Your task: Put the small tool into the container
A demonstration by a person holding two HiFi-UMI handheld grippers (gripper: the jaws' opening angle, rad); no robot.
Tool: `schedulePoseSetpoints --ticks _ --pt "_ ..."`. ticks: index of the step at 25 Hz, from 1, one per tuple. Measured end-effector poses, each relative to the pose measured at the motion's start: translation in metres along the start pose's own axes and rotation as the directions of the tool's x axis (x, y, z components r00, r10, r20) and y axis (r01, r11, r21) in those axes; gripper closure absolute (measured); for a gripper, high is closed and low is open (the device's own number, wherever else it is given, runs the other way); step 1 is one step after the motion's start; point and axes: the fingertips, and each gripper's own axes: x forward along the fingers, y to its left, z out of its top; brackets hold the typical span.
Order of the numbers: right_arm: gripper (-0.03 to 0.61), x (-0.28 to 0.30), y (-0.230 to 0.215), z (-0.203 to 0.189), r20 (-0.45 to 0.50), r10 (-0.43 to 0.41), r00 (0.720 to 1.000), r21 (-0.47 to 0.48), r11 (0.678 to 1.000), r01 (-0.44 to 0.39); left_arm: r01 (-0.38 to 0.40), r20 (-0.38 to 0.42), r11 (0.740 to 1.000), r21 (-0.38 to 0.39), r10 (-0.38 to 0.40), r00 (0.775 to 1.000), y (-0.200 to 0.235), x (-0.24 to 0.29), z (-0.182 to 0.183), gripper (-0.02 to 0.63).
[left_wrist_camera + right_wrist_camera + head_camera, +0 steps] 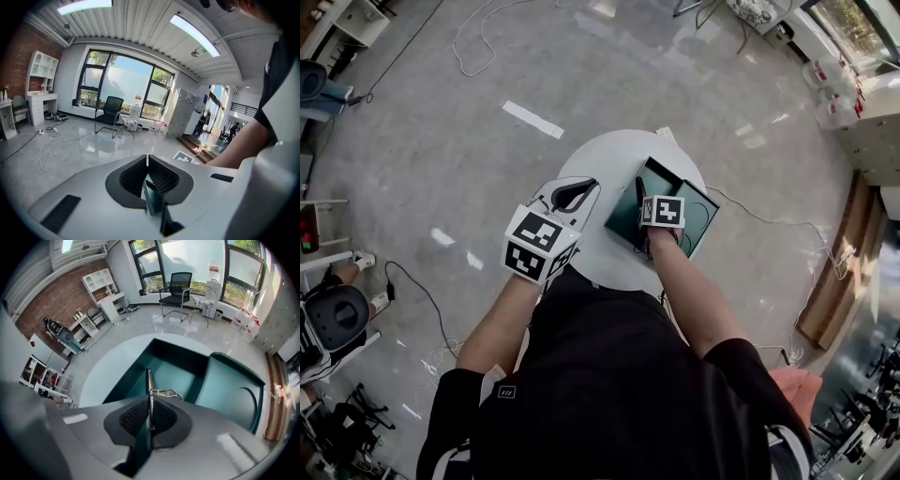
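A dark green box (180, 357) with its hinged lid (232, 392) laid open sits on the round white table (110, 373). My right gripper (150, 398) hovers over the box's open tray, shut on a small thin metal tool (149, 379) that sticks out past the jaws, with a wire loop (165, 392) at its side. In the head view the right gripper (639, 186) is above the box (659, 184). Left of the box, my left gripper (589, 187) is over the table (600, 155). It points out into the room, and its jaws (147, 157) are shut with nothing held.
The table is small, and floor shows all round it. A cable (769, 220) trails on the floor to the right, and white cord (473, 56) lies at the far left. A black office chair (176, 287) stands by the windows.
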Motion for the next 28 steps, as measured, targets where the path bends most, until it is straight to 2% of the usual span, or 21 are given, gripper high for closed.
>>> schedulePoseSetpoints --ticks 2,6,12,19,24,28 --pt "0.554 0.001 -0.002 0.001 -0.007 0.001 1.0 0.004 1.0 -0.001 -0.003 0.002 1.0 -0.01 0.003 1.0 0.001 -0.001 -0.002 0.594" --pt "0.492 -0.002 -0.004 0.001 -0.018 0.003 1.0 -0.001 1.0 -0.003 0.002 0.01 1.0 -0.019 -0.002 1.0 0.0 0.0 -0.001 0.594" --pt "0.479 -0.02 -0.013 0.005 0.026 0.007 1.0 0.009 1.0 -0.007 0.038 0.027 0.999 -0.006 -0.037 0.999 -0.004 0.007 0.008 0.594" --pt "0.48 -0.046 -0.04 0.02 0.103 -0.028 0.994 0.063 0.998 0.021 0.089 0.042 0.995 0.044 -0.09 0.995 -0.006 0.018 0.029 0.594" --pt "0.483 -0.078 -0.047 0.035 0.172 -0.073 0.982 -0.002 0.997 0.075 0.099 0.039 0.992 0.082 -0.102 0.994 -0.001 0.016 0.037 0.594" --pt "0.5 -0.115 -0.048 0.045 0.29 -0.041 0.956 -0.003 0.999 0.043 0.111 0.017 0.988 0.106 -0.113 0.993 0.003 0.012 0.033 0.594"
